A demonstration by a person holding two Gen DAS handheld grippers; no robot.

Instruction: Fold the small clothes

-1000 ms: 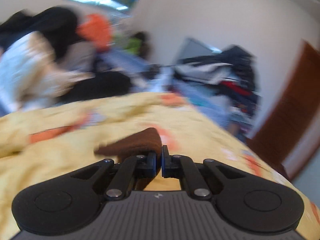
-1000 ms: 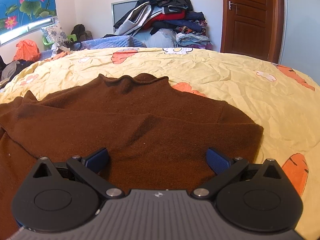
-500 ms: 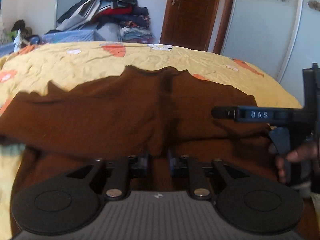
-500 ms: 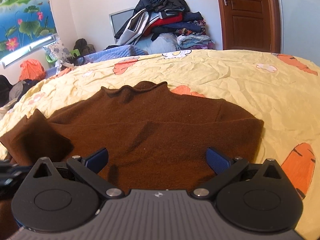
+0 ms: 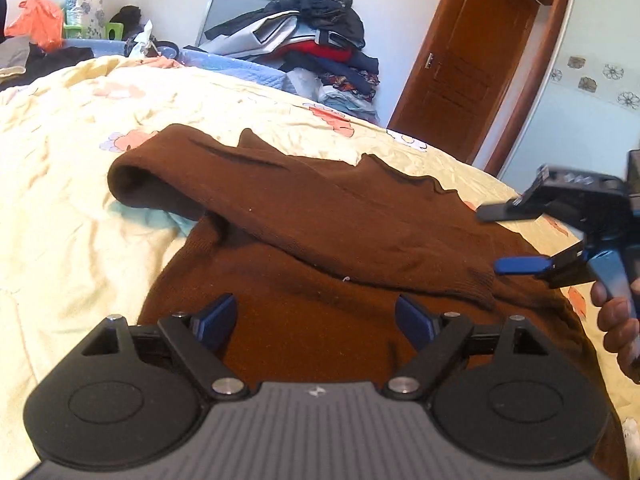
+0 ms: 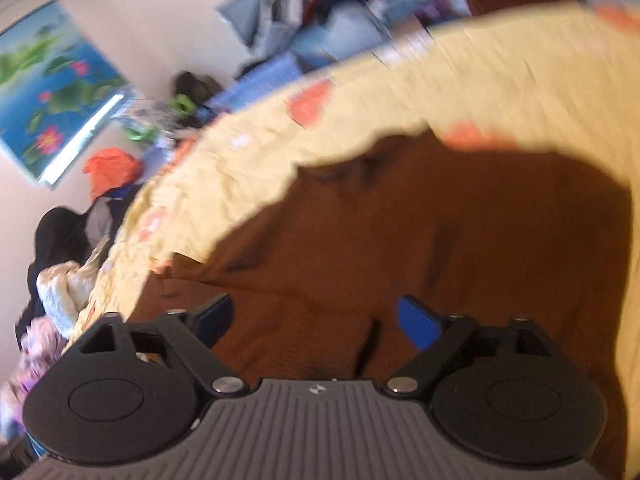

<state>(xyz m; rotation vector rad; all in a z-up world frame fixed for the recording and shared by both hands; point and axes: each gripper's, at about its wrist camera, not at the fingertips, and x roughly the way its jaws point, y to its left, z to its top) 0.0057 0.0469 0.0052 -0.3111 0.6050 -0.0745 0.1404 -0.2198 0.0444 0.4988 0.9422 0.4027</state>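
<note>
Brown sweater (image 5: 320,240) spread mid-frame on the yellow bedsheet (image 5: 60,200), one sleeve (image 5: 280,208) laid diagonally across the body, probably to square it up for folding. Left gripper (image 5: 316,320) low centre, jaws opening, nothing pinched, just cloth beneath. Right gripper (image 6: 316,320) closing, not gripping yet; also visible at right edge. Blurry there, so hard to judge more.

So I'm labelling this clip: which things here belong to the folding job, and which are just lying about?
Job:
- brown sweater, one sleeve folded across it
- left hand-held gripper, jaws opening, nothing between them
- right hand-held gripper, jaws closing, nothing gripped
- yellow bedspread

Lying about:
- clothes pile
- orange bag
- wooden door
</note>
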